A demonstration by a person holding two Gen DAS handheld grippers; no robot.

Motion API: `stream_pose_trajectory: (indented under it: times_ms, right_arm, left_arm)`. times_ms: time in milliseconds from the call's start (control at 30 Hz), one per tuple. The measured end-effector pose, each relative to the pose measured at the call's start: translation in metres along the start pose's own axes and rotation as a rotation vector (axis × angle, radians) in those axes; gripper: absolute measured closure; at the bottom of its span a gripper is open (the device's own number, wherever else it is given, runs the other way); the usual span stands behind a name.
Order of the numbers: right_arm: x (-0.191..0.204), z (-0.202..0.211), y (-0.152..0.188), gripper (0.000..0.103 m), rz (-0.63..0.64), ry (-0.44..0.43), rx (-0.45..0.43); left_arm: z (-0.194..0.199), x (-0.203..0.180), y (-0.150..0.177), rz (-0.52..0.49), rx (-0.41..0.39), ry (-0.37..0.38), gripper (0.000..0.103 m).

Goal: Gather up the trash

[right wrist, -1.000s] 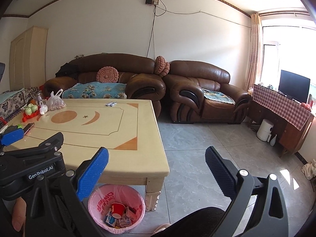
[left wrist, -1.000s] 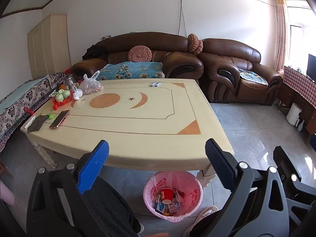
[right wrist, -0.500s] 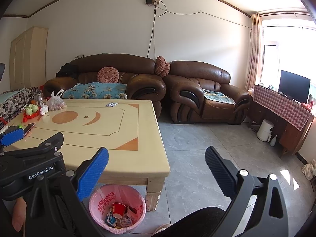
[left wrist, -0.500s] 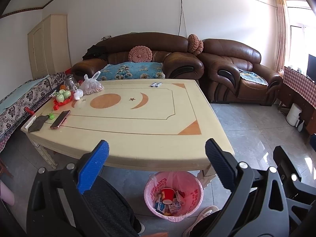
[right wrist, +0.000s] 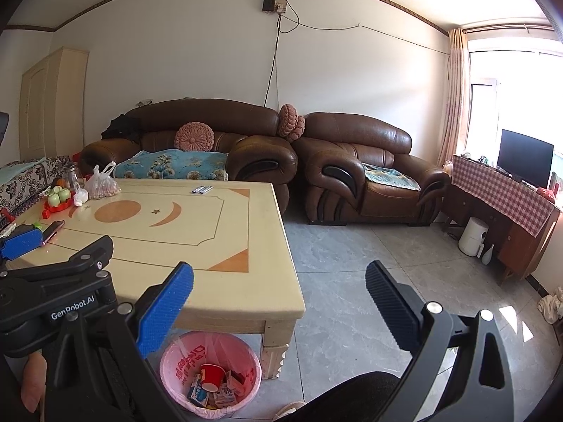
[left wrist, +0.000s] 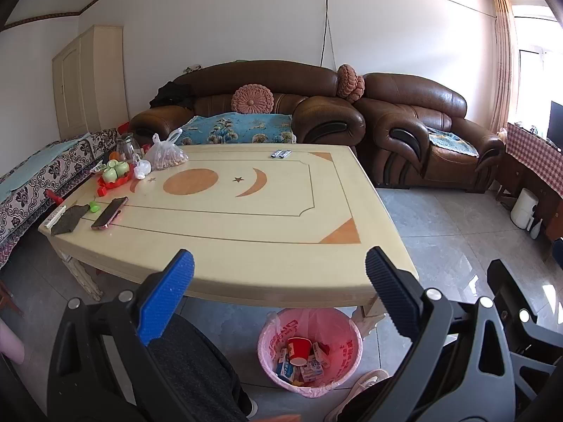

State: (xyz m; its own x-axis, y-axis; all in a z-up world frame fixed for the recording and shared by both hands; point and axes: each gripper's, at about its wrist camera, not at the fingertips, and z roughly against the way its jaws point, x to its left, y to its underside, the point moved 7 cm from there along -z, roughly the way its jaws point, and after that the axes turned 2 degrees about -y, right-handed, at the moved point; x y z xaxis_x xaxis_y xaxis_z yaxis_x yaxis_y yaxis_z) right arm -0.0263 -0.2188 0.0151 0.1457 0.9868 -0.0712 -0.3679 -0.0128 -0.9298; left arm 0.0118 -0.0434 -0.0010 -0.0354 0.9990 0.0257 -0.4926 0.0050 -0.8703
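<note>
Seemingly near done: trash (left wrist: 302, 358) already lies in the bin (left wrist: 346, 330), below and ahead of both hand-held grippers, left (left wrist: 278, 297) and right (right wrist: 279, 304), jaws apart and empty; the bench (left wrist: 246, 239) ahead looks cleared of litter.

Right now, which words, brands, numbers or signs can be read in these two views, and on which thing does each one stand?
"GenRobot.AI": white print on the black body of the left gripper, seen in the right wrist view.
Red print on the pink bin liner: characters too distorted to read.
Small cartons in the bin: print too small to read.
Two small packets on the table: blurred.
</note>
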Motion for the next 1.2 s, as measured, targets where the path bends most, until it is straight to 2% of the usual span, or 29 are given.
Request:
stream_pose_trajectory:
  times_ms: [900,1200]
  right_arm:
    - [0.0041,0.0041,-0.0060,0.007,0.001,-0.008,-0.007]
    - [0.0044,0.0019,-0.0073,0.007,0.006,-0.009,-0.009]
  left_arm:
    - [-0.0009,-0.0023,-0.0077,0.014,0.010,0.016,0.008]
    - [0.0018,-0.0035,-0.0091,0.006,-0.007,-0.013,0.007]
